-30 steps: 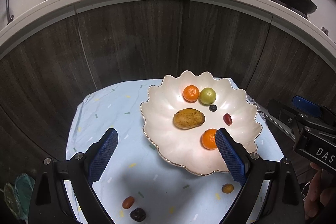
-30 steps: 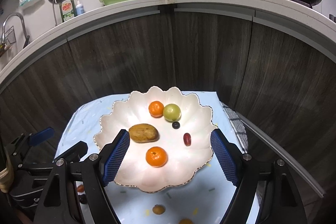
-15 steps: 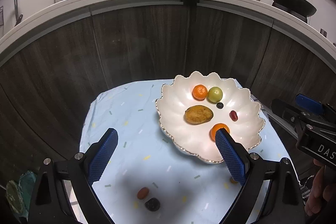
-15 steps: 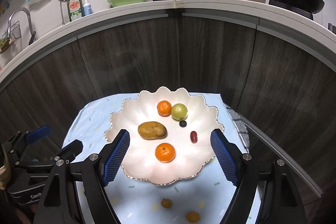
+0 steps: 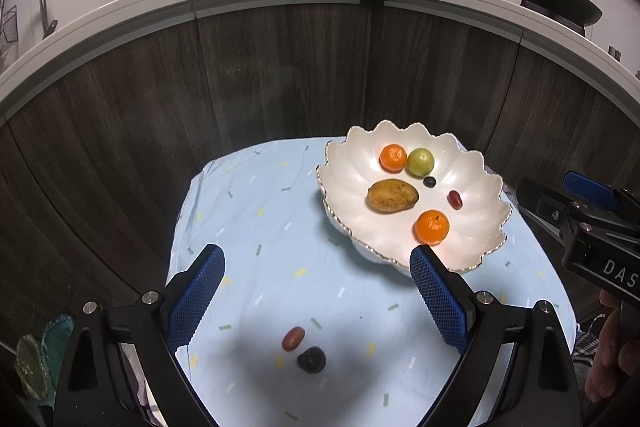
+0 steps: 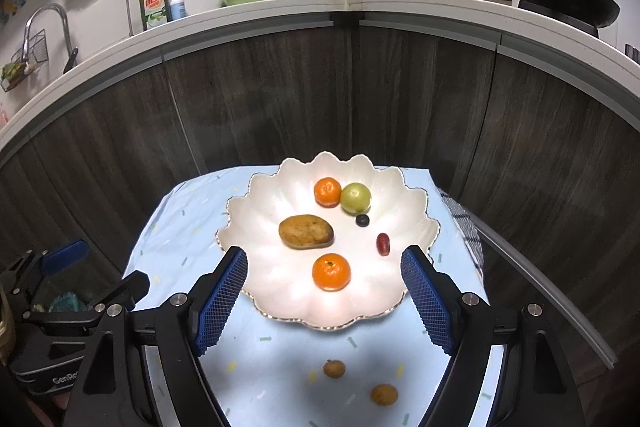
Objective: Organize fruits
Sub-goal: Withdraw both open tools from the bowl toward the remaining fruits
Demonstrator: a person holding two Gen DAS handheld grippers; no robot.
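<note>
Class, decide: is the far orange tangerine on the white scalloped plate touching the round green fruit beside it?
Touching. In the right wrist view the tangerine and green fruit on the plate meet with no plate showing between them.

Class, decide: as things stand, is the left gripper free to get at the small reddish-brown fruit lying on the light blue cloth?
Probably yes: the left gripper is open, and the small reddish-brown fruit lies uncovered just ahead, with only the dark round fruit close beside it.
</note>
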